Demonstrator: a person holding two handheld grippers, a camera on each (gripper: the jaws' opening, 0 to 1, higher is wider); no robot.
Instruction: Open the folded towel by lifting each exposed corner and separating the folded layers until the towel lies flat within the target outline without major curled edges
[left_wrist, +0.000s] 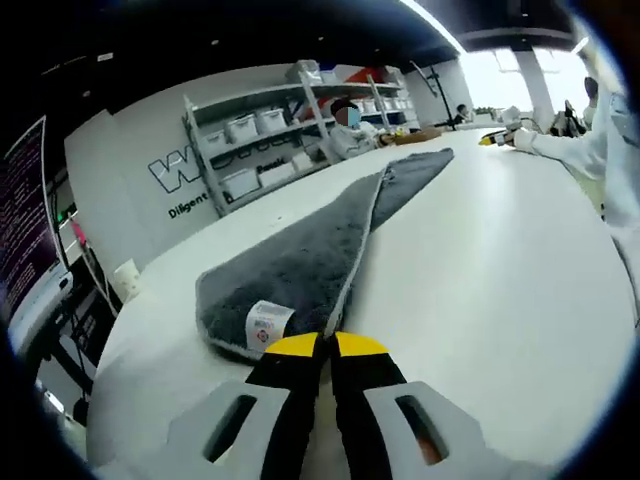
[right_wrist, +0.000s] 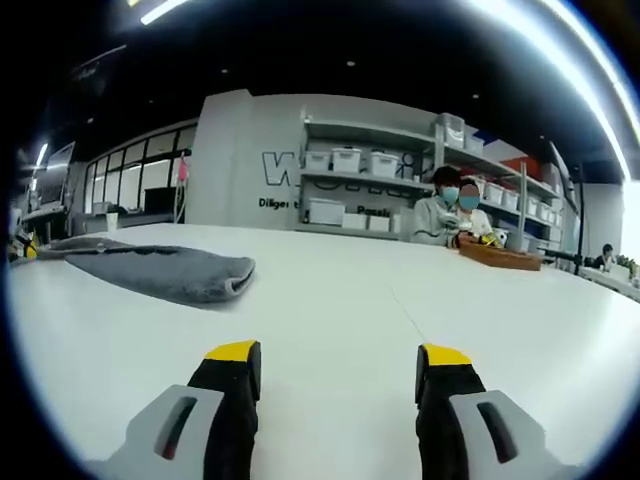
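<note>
A grey folded towel (left_wrist: 310, 250) lies lengthwise on the white table (left_wrist: 480, 300), with a white label (left_wrist: 268, 324) near its closest corner. My left gripper (left_wrist: 325, 343) is shut on the towel's near edge, its yellow tips pressed together. In the right gripper view the towel (right_wrist: 170, 270) is a low grey mound at the left, well ahead of my right gripper (right_wrist: 340, 355). That gripper stands open over bare table (right_wrist: 330, 300) with nothing between its jaws. It also shows small at the towel's far end (left_wrist: 492, 139), held by a white-sleeved arm (left_wrist: 575, 150).
Grey shelves with white bins (left_wrist: 260, 150) line the back wall. People sit at the table's far end (right_wrist: 445, 215) beside a wooden tray (right_wrist: 500, 255). A paper cup (left_wrist: 126, 280) stands near the table's left edge, and a monitor (left_wrist: 25, 230) is beyond it.
</note>
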